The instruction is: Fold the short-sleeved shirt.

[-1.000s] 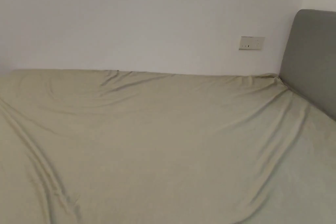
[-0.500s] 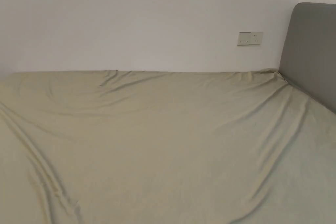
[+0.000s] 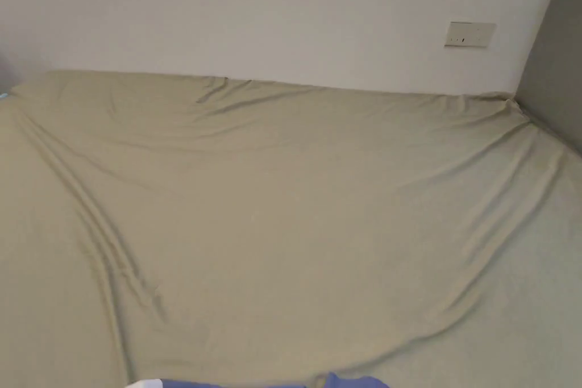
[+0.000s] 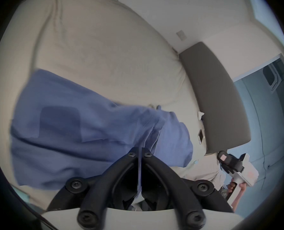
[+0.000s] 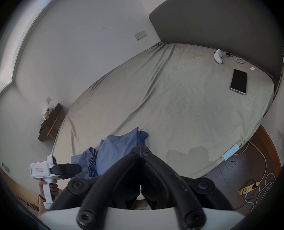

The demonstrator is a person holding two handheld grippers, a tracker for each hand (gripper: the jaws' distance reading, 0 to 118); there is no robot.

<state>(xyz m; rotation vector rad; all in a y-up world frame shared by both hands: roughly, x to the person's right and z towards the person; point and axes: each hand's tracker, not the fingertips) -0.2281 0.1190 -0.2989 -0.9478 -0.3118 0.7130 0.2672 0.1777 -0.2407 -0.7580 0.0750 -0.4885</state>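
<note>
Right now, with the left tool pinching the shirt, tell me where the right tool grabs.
Probably the loose sleeve, from the headboard side, low over the sheet: it lies free, facing the right tool, while the left tool holds the shirt's near edge.

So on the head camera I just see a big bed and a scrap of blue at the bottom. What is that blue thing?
Observer: A blue shirt, bunched up at the near edge of the bed.
Operator: Is anything holding it?
Observer: Yes, the left gripper has its jaws shut on a fold of it.
Operator: Anything else lying on the bed?
Observer: A dark phone, flat on the sheet near the headboard.
</note>
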